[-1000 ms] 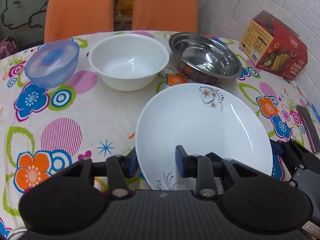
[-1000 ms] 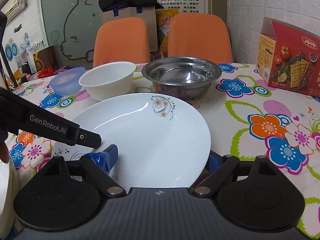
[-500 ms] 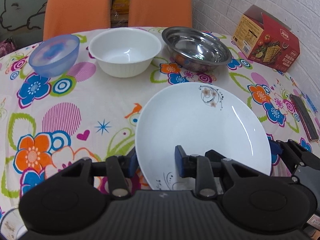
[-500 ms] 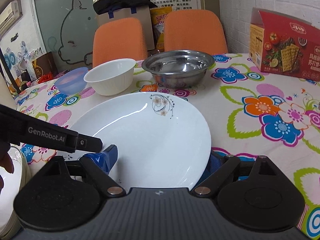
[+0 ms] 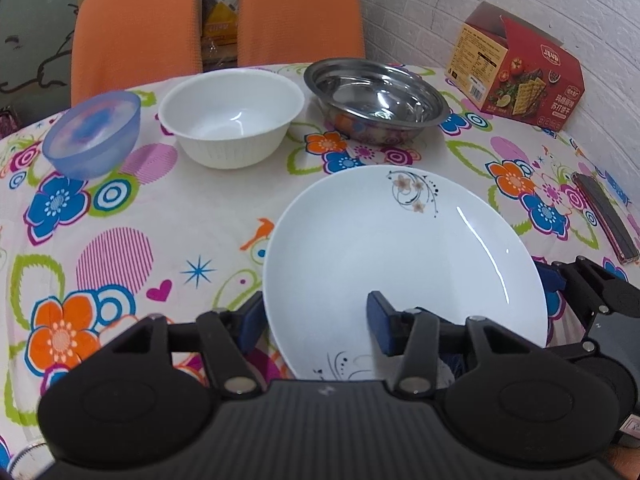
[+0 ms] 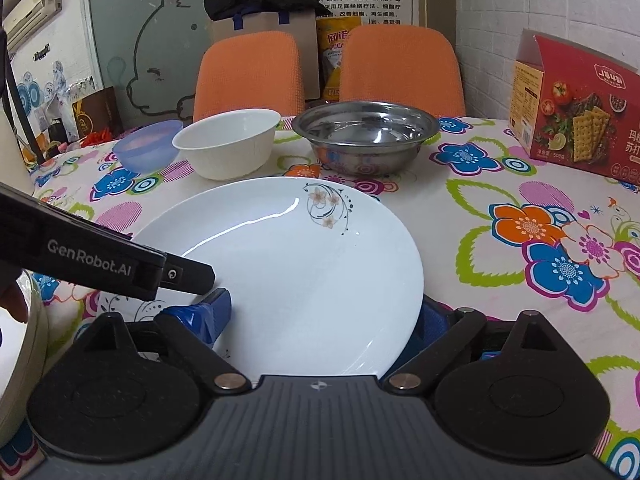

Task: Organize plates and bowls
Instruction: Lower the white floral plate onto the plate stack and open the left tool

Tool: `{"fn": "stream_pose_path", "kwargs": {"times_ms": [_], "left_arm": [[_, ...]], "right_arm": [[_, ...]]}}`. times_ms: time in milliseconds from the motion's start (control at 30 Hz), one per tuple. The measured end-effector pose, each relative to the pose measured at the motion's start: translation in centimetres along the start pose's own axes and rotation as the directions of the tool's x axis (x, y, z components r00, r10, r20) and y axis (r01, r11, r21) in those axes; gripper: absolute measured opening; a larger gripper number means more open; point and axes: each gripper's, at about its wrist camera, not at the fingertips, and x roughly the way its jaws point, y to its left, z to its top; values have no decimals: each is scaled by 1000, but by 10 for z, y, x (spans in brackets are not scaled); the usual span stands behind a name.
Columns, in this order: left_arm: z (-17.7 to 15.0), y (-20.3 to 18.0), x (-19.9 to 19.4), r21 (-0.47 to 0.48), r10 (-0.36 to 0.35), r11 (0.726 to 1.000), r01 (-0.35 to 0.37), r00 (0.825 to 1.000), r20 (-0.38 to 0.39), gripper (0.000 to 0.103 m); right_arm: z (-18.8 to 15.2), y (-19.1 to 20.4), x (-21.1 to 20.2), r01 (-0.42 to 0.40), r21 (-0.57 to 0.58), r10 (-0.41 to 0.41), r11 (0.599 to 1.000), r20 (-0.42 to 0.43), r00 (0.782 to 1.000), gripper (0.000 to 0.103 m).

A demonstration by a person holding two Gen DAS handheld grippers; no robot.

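Well short of the steel bowl [image 5: 376,100], clamped the white plate [image 5: 400,248] at its near rim in left claw [image 5: 316,316] and right claw [image 6: 324,316], drew it back above the counter [image 5: 160,208], probably for stacking.

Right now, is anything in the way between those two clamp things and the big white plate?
Nothing visible is. Both are already at the plate: the left gripper straddles its near left rim, and the right gripper straddles its near right rim. The three bowls sit farther back, clear of it.
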Motion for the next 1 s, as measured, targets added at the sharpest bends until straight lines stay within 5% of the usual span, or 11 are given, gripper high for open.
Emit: {"fn": "stream_pose_path", "kwargs": {"times_ms": [633, 833, 1000], "left_arm": [[-3, -4, -36, -37, 0, 999, 1, 999, 33, 35], [-24, 16, -87, -72, 15, 997, -9, 996, 85, 35], [-55, 51, -134, -117, 102, 989, -89, 988, 112, 34]], "right_arm": [[4, 21, -36, 49, 62, -54, 997, 79, 995, 80], [7, 56, -65, 3, 34, -7, 999, 131, 991, 80], [-1, 105, -73, -92, 14, 89, 996, 152, 984, 80]]}}
